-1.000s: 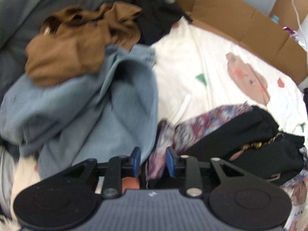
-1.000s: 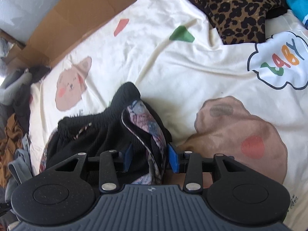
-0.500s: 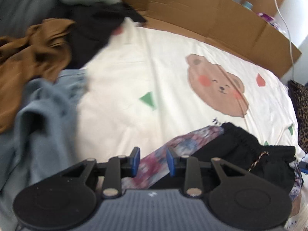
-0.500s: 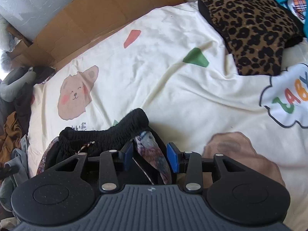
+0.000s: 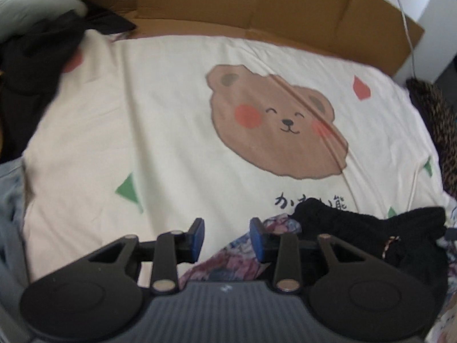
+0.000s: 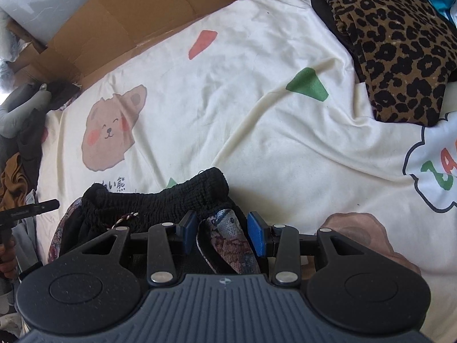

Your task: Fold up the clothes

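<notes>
A floral garment [image 5: 228, 260] with a black elastic waistband [image 5: 357, 228] lies bunched on the cream bear-print bedsheet [image 5: 171, 114]. My left gripper [image 5: 227, 235] sits at the garment's left end, jaws narrow. Floral cloth runs in between them from the right finger, and a strip of sheet shows at the tips. In the right wrist view, a raised fold of the floral garment [image 6: 228, 245] fills the narrow gap of my right gripper [image 6: 222, 228]. The waistband [image 6: 160, 200] and its cord bunch just left of it. The garment's lower part is hidden under both gripper bodies.
A heap of black clothes [image 5: 28, 57] and grey-blue cloth [image 5: 8, 214] lies at the left. A leopard-print garment [image 6: 400, 43] sits at the far right, and a brown one [image 6: 14, 180] far left. Cardboard [image 5: 257, 5] lines the back edge. Open sheet stretches ahead.
Both grippers have moved away from the clothes pile toward the middle of the sheet. The floral garment came along with them, and its waistband now stretches wider between them.
</notes>
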Motion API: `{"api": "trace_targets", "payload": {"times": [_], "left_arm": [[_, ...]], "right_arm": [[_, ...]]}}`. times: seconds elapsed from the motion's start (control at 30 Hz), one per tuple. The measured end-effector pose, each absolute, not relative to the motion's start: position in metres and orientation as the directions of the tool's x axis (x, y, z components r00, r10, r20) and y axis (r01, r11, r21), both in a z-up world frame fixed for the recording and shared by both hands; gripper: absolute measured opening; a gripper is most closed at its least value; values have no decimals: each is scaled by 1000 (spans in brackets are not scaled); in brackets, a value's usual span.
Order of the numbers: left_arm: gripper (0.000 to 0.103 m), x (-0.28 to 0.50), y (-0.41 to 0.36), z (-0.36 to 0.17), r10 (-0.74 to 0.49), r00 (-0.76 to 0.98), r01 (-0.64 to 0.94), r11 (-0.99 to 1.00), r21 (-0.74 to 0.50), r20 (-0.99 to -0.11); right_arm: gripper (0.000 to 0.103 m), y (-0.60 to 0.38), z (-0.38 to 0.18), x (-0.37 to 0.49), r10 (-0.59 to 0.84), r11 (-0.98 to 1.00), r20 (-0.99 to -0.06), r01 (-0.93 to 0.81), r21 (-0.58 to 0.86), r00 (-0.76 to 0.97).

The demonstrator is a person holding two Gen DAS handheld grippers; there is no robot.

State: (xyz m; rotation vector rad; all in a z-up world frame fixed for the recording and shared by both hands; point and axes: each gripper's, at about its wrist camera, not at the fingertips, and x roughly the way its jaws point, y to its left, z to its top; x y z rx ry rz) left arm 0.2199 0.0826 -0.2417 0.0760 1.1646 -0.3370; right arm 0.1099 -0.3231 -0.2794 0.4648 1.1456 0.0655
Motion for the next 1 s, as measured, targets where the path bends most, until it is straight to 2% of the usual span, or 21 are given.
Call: {"api": "trace_targets", "payload": {"times": [0.13,0.33,0.67,0.7,0.77,0.83,0.87,0.9,0.93,0.97,1.0], "left_arm": [[49,228,63,-256,-243,306,382,917,-115,-921],[47,224,44,-277,-204,258,489,871,-55,-944],[51,215,41,-287,-213,216,554,830,-60,-953],[51,213,39,-287,-212,211,558,827,-60,-954],[51,211,37,-287,-215,196,569,820,-68,-957],[44,209,37,-287,-224,181,582,810,-79,-958],[41,208,38,-286,-229,175,587,805,-85,-958],[31,208,38,-286,-233,170,592,801,-90,-957],[16,209,40,-286,-240,163,588,803,-101,-957],[8,208,41,-283,-246,166,583,805,-106,-955],[6,208,43,-281,-252,171,578,808,-110,-953]], "right_arm": [[46,-320,-285,115,278,910,-873,181,374,402],[46,-320,-297,114,258,917,-896,200,345,363],[47,-316,-315,116,248,930,-914,186,318,322],[46,-315,-316,116,246,932,-913,179,315,325],[31,-310,-314,115,242,940,-912,152,305,333],[19,-305,-310,113,235,948,-911,127,292,338],[18,-304,-307,113,232,951,-911,119,286,342],[15,-304,-304,113,227,952,-910,115,282,348],[14,-304,-300,112,223,954,-909,112,278,353],[14,-304,-297,112,219,956,-907,108,273,359],[13,-305,-293,112,215,957,-905,105,269,366]]}}
